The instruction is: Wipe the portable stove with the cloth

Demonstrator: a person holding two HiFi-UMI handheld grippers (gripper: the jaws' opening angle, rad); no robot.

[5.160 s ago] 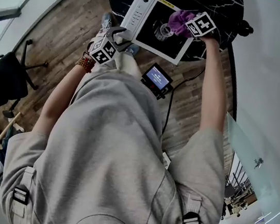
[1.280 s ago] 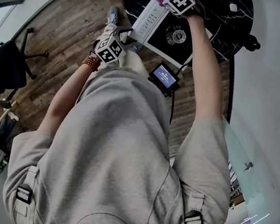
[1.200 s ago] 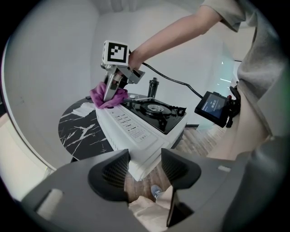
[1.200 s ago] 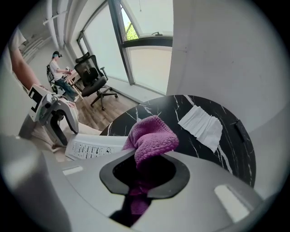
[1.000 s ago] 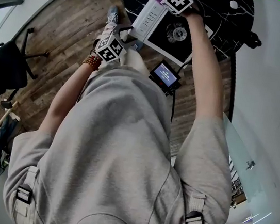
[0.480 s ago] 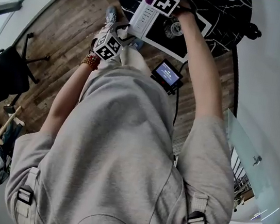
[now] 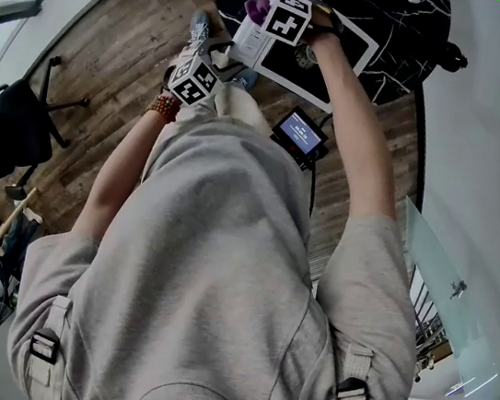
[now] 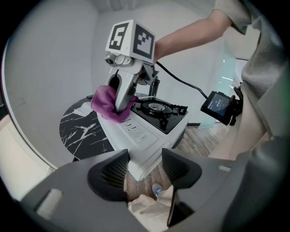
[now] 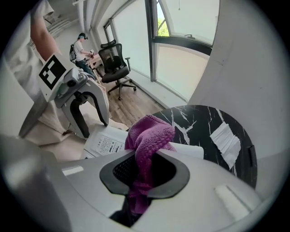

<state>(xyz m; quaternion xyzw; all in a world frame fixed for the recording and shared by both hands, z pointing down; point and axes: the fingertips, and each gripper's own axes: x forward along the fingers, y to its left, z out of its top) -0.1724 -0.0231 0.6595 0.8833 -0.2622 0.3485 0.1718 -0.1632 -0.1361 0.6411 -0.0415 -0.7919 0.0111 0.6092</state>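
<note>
The right gripper (image 9: 145, 174) is clamped on the purple cloth (image 9: 152, 133), pressing it onto the portable stove's (image 8: 149, 133) white control panel. The left gripper (image 8: 145, 170) hangs empty, jaws apart, off the stove's near corner. Wiping seems under way; the next stroke calls for steady pressure along the panel.

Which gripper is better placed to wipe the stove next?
The right gripper: it is shut on the purple cloth, which touches the control panel. The left gripper is open and empty, beside the stove.
</note>
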